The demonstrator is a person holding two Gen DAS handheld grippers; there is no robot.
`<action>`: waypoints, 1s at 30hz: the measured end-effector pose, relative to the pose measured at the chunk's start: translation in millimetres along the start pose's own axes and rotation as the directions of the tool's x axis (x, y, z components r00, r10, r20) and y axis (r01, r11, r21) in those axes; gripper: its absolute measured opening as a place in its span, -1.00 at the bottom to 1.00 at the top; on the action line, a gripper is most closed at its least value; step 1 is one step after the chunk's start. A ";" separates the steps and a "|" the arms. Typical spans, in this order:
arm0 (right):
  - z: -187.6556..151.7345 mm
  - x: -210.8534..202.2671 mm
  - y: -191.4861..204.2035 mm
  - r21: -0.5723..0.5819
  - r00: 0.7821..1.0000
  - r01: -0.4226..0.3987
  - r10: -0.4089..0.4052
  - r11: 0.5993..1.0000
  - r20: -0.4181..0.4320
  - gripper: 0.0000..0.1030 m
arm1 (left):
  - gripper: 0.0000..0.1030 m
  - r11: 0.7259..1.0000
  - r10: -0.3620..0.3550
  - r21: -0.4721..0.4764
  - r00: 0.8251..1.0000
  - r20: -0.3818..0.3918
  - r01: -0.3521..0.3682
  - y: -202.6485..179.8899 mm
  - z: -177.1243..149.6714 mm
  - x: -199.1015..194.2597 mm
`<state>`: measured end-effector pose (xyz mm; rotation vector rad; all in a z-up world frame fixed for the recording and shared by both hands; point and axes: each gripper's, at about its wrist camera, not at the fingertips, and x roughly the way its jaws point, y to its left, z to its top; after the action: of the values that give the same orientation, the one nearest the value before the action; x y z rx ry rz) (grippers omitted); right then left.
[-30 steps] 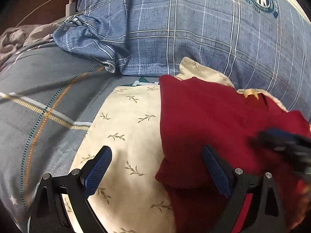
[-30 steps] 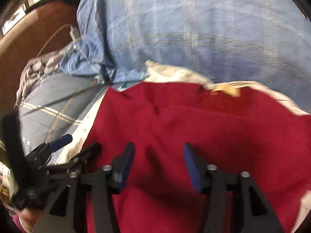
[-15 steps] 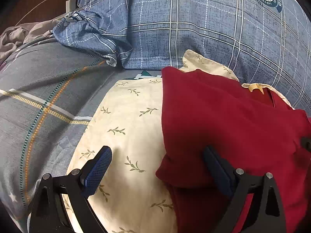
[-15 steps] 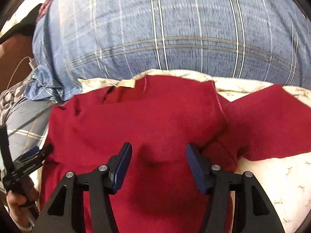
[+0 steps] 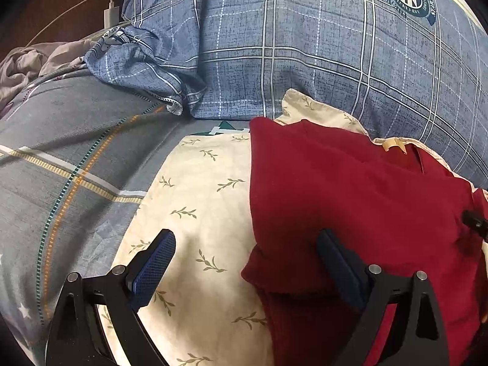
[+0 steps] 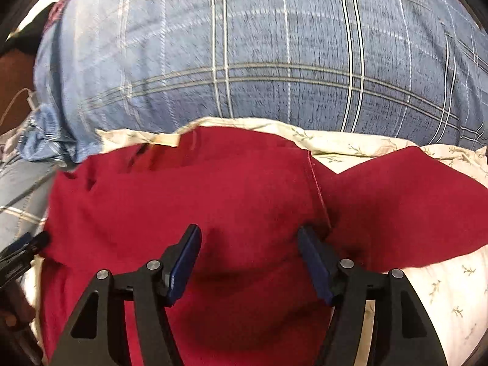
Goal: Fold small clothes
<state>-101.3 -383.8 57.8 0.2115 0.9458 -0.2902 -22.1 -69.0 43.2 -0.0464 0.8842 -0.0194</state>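
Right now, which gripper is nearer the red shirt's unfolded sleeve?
Right. The right gripper hovers open over the red shirt, its right finger beside the sleeve seam. The left gripper straddles the shirt's opposite, folded edge, over the leaf-print sheet.

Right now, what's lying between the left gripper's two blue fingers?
In the left wrist view, the left gripper spans cream leaf-print cloth and the folded left edge of the red garment.

blue plaid pillow | cream leaf-print cloth | grey striped bedsheet | white charger
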 end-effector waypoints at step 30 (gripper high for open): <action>-37.3 -41.8 -71.8 0.216 0.993 -0.110 0.115 0.970 -0.011 0.43 | 0.83 0.997 -0.065 0.031 0.998 0.016 0.064 -5.4 -4.1 -4.5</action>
<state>-176.9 -433.7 67.2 0.4674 0.9211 -0.2857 -28.2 -74.4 44.4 -0.0463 0.8653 -0.0926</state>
